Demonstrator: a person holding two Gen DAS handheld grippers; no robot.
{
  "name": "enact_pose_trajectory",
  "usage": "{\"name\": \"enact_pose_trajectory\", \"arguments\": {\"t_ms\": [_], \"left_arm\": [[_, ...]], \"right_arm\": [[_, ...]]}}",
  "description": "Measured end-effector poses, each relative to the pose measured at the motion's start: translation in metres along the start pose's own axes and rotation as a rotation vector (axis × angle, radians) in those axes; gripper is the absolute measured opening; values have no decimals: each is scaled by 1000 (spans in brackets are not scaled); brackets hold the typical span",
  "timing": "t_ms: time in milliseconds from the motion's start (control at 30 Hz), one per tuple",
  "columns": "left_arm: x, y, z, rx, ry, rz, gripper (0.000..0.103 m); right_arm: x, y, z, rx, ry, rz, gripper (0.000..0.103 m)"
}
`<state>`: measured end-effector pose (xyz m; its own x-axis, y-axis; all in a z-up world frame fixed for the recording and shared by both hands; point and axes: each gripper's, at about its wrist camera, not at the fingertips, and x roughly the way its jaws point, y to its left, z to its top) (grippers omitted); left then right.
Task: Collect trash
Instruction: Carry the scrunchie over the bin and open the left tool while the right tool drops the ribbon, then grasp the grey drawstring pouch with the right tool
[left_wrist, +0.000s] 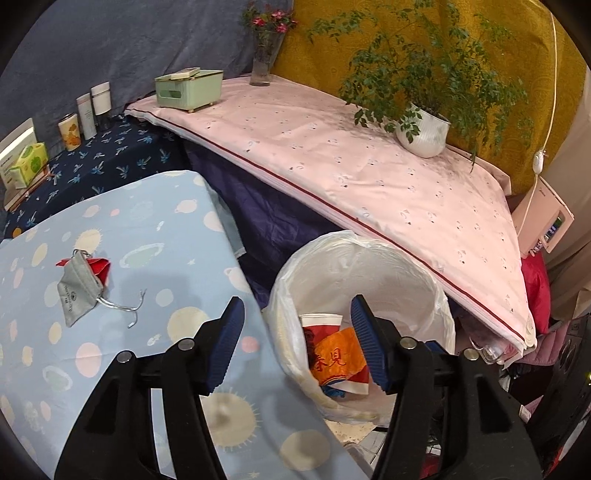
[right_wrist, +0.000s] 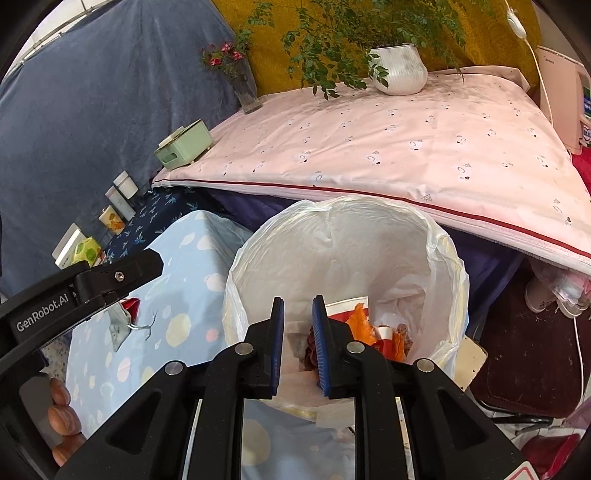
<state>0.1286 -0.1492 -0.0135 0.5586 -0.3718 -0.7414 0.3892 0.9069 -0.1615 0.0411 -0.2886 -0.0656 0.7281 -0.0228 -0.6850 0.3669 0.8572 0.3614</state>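
The left tongs (left_wrist: 297, 314) stand apart, empty, over the rim of the lined trash bin (left_wrist: 424, 291). The right tongs (right_wrist: 298, 306) (slightly parted, holding nothing) hang above the wrappers (right_wrist: 369, 325) inside. A grey pouch (left_wrist: 79, 291) lies on the counter (left_wrist: 155, 221) at nine o'clock.

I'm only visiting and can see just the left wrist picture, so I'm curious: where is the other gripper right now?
Observer: The right gripper is above the lined bin, with its jaws slightly apart and nothing pinched.
Visitor: Who is holding the left gripper?
Observer: A person's fingers wrap around its handle. The left gripper itself is open and empty.
Visitor: Is there anything on the floor past the bin?
Observer: There's a white shoe, just below the edge of the pink cloth.
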Motion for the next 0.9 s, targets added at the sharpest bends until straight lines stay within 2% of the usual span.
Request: {"name": "enact_pose_trajectory", "arguments": {"t_ms": [100, 367, 500, 900], "left_arm": [[-3, 10, -2, -13, -4, 15, 57], [-9, 43, -10, -67, -1, 57, 57], [-15, 64, -13, -98, -9, 88, 63], [-30, 133, -25, -198, -16, 157, 63]], "right_arm": [[0, 7, -1, -13, -1, 2, 24], [1, 33, -3, -64, 9, 25, 24], [2, 49, -7, -92, 16, 38, 24], [14, 108, -21, -188, 55, 88, 24]]}}
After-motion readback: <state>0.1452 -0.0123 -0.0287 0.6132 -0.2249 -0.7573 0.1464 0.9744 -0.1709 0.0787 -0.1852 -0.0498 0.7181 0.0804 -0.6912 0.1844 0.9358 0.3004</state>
